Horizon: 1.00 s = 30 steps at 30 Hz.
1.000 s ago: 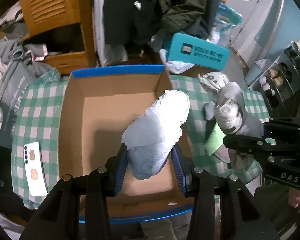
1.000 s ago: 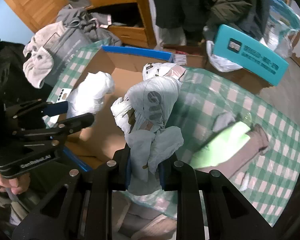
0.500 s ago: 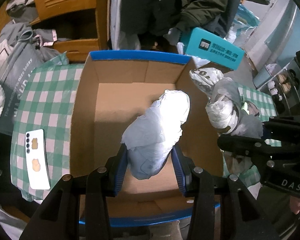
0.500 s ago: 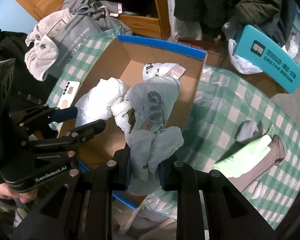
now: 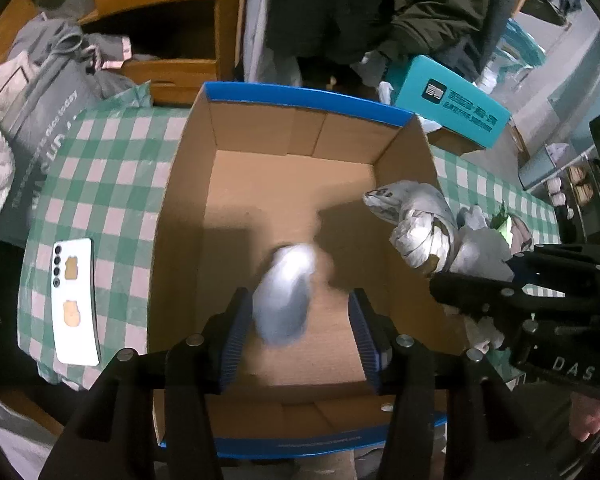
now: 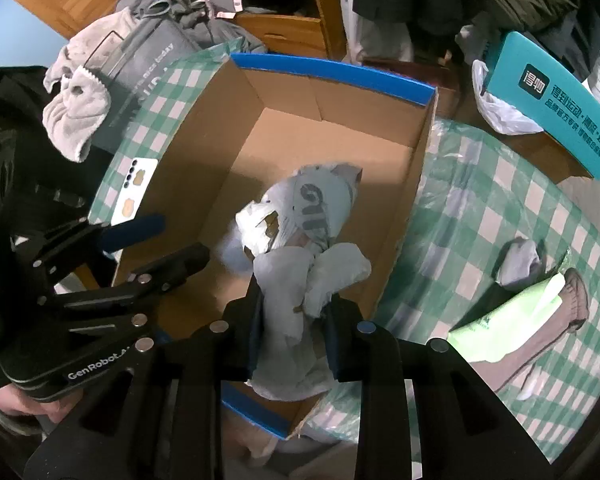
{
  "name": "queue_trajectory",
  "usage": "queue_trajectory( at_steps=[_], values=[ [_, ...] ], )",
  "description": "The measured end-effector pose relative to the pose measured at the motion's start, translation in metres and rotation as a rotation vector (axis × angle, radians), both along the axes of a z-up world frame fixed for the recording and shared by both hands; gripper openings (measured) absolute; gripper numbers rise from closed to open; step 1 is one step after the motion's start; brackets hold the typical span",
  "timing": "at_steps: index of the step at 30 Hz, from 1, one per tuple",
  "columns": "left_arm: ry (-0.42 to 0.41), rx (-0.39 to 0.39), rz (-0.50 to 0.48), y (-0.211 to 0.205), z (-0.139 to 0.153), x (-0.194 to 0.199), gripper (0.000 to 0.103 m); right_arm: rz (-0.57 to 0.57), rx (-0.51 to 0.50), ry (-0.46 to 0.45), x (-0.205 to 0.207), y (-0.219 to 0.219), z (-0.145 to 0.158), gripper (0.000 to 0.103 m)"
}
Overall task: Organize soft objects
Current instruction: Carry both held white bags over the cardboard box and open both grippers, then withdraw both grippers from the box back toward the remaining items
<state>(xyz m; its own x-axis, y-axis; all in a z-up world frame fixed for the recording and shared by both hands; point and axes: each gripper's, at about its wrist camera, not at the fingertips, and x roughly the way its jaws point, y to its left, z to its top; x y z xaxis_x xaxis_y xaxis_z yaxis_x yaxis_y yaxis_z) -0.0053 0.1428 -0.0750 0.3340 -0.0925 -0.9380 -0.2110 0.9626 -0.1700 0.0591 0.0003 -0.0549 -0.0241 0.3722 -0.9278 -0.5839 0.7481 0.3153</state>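
The left tongs (image 5: 296, 320) are opening over the cardboard box (image 5: 188, 184); the blurred white bundle (image 5: 286, 292) is sitting loose between the pads. The right tongs (image 6: 294, 320) are opening too, pads touching the knotted pale bundle (image 6: 308, 232) hanging over the box. A phone (image 5: 76, 300) is lying on the checked table (image 5: 112, 176) at nine o'clock.

Cardboard box (image 5: 180, 208) at centre frame on the table (image 5: 112, 176); phone (image 5: 75, 300) on the table at its left; bundle (image 5: 286, 292) inside the box; second bundle (image 5: 424, 228) at its right wall.
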Motion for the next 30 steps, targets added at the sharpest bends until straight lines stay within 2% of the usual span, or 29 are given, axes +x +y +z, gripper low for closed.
queue_trajectory(
  at_steps=[6, 8, 12, 16, 21, 25, 30],
  values=[
    [-0.003, -0.014, 0.022, 0.002, 0.005, 0.001, 0.051, -0.015, 0.013, 0.006, 0.004, -0.001, 0.001, 0.03],
    [-0.011, -0.023, 0.023, 0.0, 0.01, 0.003, 0.051, -0.022, 0.017, 0.001, 0.005, -0.001, 0.002, 0.042],
    [-0.046, -0.006, 0.014, -0.006, 0.021, 0.007, 0.051, -0.051, 0.025, -0.016, 0.009, -0.004, 0.009, 0.05],
    [-0.048, -0.006, 0.011, -0.007, 0.02, 0.005, 0.053, -0.072, 0.045, -0.044, 0.009, -0.014, 0.018, 0.063],
    [-0.037, -0.015, -0.004, -0.014, 0.02, 0.005, 0.053, -0.115, 0.048, -0.051, 0.007, -0.034, 0.024, 0.064],
    [-0.047, -0.008, -0.024, -0.024, 0.024, 0.005, 0.053, -0.137, 0.045, -0.056, 0.004, -0.052, 0.028, 0.07],
    [-0.047, -0.01, -0.058, -0.041, 0.028, 0.006, 0.053, -0.163, 0.047, -0.066, -0.001, -0.079, 0.034, 0.071]
  ],
)
